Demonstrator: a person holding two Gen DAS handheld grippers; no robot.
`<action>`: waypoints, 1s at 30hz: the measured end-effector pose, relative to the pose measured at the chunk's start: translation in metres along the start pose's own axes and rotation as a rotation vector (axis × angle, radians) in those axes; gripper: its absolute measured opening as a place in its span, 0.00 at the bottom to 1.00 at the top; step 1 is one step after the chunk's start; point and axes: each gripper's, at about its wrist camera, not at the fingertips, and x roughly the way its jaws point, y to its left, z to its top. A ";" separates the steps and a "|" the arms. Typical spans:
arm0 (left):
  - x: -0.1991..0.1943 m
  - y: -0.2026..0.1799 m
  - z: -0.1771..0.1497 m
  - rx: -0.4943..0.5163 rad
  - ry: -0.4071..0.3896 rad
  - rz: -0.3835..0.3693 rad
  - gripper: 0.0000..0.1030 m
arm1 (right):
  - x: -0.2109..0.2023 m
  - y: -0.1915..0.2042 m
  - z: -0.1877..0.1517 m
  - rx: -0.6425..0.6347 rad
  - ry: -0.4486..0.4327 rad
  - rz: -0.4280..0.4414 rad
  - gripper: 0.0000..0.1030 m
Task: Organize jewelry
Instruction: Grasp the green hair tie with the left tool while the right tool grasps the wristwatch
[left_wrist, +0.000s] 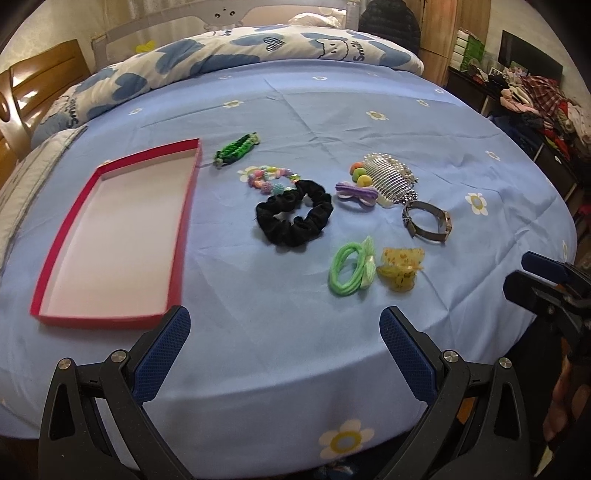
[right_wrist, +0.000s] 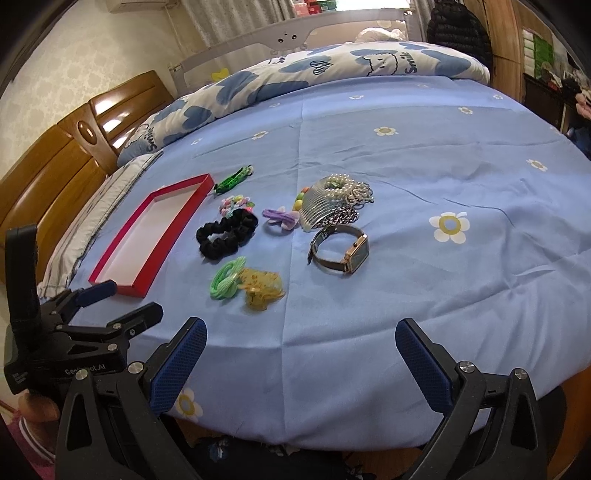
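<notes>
"Smile" is printed repeatedly on the blue-and-white quilt (right_wrist: 369, 62); the left hand-held gripper (right_wrist: 129, 304) bears a partly hidden "Gen…ot.AI" mark.

A rolled cloud-print quilt (right_wrist: 295, 74) lies along the flowered blue bedsheet (right_wrist: 424, 177), beside a wooden headboard (right_wrist: 55, 166) and piled clothes (left_wrist: 543, 107).

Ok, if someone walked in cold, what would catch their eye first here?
Probably the empty red tray on the blue flowered bedsheet, left of a loose cluster of accessories. In that cluster the black scrunchie stands out, with the watch at its right edge. Both grippers, left gripper and right gripper, hang open at the near edge.
</notes>
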 end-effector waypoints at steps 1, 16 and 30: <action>0.002 -0.001 0.002 0.003 0.001 -0.007 1.00 | 0.002 -0.003 0.003 0.007 0.000 0.001 0.97; 0.056 -0.017 0.016 0.041 0.097 -0.106 0.76 | 0.065 -0.039 0.043 0.108 0.075 -0.025 0.58; 0.079 -0.015 0.036 0.011 0.145 -0.199 0.50 | 0.092 -0.055 0.045 0.135 0.120 -0.016 0.21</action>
